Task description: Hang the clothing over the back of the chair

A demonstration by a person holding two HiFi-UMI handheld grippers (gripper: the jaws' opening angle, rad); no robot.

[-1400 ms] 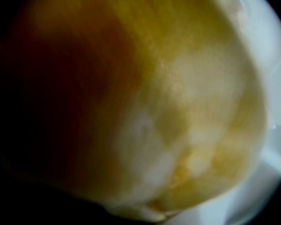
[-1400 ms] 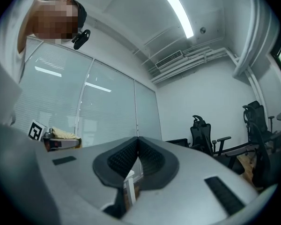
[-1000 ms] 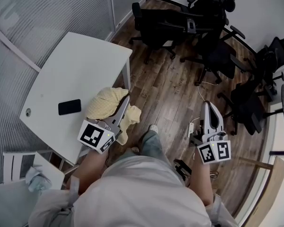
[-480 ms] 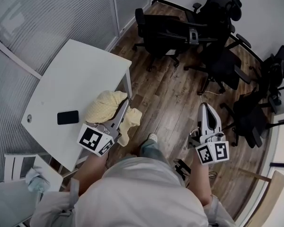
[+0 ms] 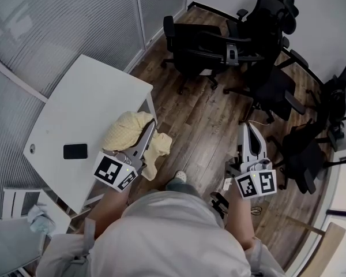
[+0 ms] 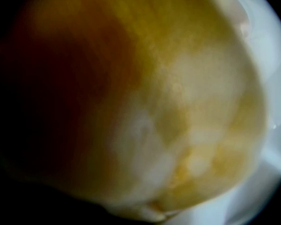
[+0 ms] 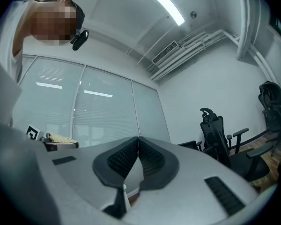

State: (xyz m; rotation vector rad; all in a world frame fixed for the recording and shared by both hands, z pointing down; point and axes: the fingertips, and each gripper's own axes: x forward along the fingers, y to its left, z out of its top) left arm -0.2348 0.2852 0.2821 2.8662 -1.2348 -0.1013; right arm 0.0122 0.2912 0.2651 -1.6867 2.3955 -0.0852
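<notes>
1. The yellow clothing (image 5: 130, 130) is bunched in a soft heap at the tip of the left gripper (image 5: 151, 126). One fold hangs lower, on the floor side.
2. In the head view the heap lies over the corner of the white table (image 5: 86, 91). I cannot tell whether it rests on the tabletop.
3. The left gripper pinches the clothing. In the left gripper view the blurred yellow cloth (image 6: 168, 102) fills the frame and covers the jaws.
4. The right gripper (image 5: 245, 127) is well apart from the clothing, out over the wooden floor (image 5: 202, 126). In the right gripper view its jaws are pressed together with nothing between them (image 7: 138, 142).
5. A dark phone (image 5: 75, 151) lies flat on the table, near the clothing but not touching it.
6. Black office chairs (image 5: 196, 36) stand in a cluster beyond both grippers, well away from the clothing.
</notes>
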